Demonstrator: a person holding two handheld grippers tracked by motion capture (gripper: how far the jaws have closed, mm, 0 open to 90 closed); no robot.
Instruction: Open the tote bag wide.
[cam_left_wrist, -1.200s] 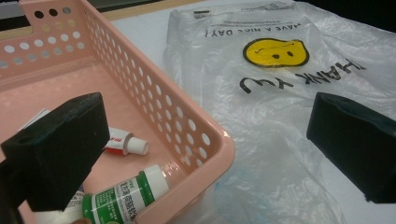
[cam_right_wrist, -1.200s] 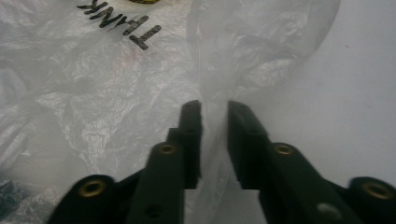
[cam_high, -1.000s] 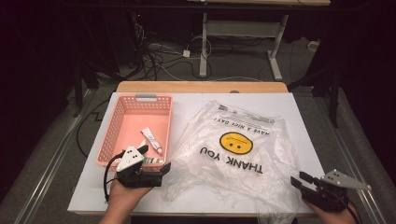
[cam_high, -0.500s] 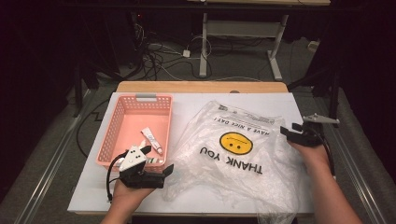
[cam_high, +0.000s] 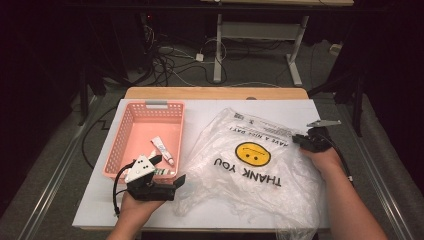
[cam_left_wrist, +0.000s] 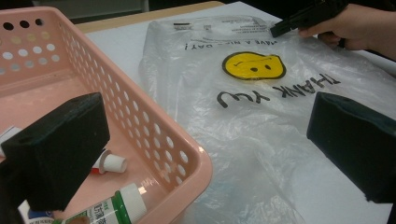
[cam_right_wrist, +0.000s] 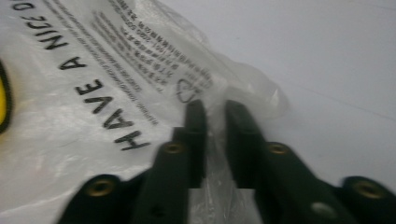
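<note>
A clear plastic bag (cam_high: 250, 175) with a yellow smiley and "THANK YOU" lies flat on the white table. My right gripper (cam_high: 297, 140) is at the bag's far right edge. Its jaws have just been closing and now stand shut (cam_right_wrist: 215, 109) on a fold of the bag's film (cam_right_wrist: 116, 93). My left gripper (cam_high: 167, 170) stands open at the near corner of the pink basket (cam_high: 125, 135). One pad (cam_left_wrist: 60, 140) is inside the basket and the other pad (cam_left_wrist: 355, 140) hangs over the bag (cam_left_wrist: 243, 116). Nothing is held between them.
Inside the basket lie a white tube (cam_high: 163, 150), a small white-capped tube (cam_left_wrist: 111, 163) and a green-banded tube (cam_left_wrist: 114, 207). The basket's rim (cam_left_wrist: 177, 140) runs between my left jaws. A wooden strip (cam_high: 215, 93) borders the table's far edge; cables and desk legs lie beyond.
My right hand travelled from the table's near right corner up to the bag's far right edge, and its jaws came together on the film. The left gripper stayed put.
</note>
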